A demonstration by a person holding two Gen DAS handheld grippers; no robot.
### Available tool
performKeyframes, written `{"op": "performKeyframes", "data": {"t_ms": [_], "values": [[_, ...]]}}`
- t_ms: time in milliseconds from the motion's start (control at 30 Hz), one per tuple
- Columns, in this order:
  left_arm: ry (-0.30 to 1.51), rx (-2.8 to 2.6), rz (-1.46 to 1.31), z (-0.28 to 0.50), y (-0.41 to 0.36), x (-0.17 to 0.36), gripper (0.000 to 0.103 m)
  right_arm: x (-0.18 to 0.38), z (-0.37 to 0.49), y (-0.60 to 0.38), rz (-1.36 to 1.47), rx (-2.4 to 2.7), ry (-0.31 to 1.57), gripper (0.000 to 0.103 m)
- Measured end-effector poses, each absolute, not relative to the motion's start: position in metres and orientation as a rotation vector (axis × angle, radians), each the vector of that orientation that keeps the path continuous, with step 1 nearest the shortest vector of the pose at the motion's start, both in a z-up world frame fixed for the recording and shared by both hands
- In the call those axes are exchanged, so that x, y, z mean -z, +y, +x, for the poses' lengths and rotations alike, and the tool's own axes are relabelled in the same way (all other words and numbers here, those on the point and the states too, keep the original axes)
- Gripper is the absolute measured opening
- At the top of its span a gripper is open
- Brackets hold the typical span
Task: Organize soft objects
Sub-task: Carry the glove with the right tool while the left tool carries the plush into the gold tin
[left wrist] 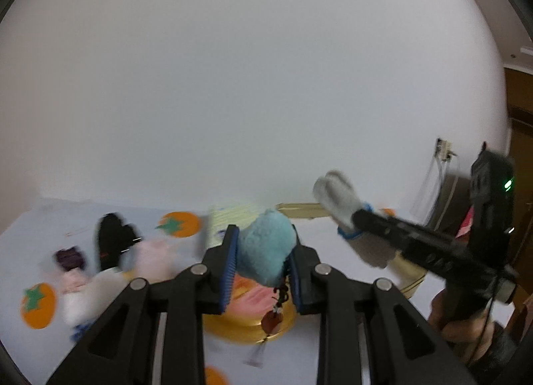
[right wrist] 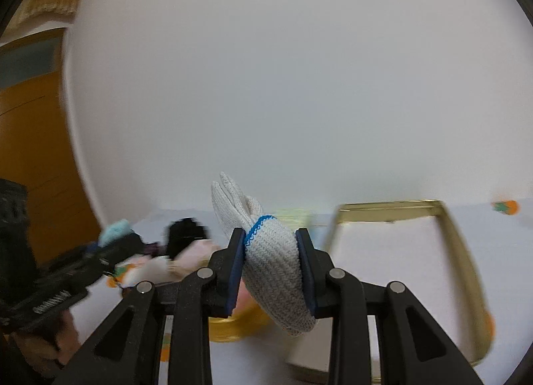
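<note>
A white table printed with orange fruit shapes stands against a plain white wall, with an orange-brown door to one side. A gold-rimmed tray lies on the table. The left gripper is clamped on a fluffy teal plush, which bulges above its 2 blue pads, over a blurred pile that seems to be other soft toys. The right gripper squeezes a white knit glove with a blue cuff line, fingers pointing up, above the table.
</note>
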State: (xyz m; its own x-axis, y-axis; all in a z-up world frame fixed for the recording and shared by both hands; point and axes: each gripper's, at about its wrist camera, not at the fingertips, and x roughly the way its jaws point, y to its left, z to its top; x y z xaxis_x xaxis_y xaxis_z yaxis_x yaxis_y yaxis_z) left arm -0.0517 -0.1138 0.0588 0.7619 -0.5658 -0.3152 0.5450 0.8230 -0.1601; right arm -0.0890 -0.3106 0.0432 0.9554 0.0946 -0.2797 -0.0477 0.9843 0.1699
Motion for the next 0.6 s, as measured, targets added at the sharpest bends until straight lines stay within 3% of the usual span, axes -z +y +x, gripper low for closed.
{"op": "performKeyframes", "data": {"t_ms": [600], "values": [[0.405,0.791,-0.005,-0.033,-0.264,-0.045,0.026,-0.017,-0.067,-0.428,0.207,0.391,0.460,0.033]]}}
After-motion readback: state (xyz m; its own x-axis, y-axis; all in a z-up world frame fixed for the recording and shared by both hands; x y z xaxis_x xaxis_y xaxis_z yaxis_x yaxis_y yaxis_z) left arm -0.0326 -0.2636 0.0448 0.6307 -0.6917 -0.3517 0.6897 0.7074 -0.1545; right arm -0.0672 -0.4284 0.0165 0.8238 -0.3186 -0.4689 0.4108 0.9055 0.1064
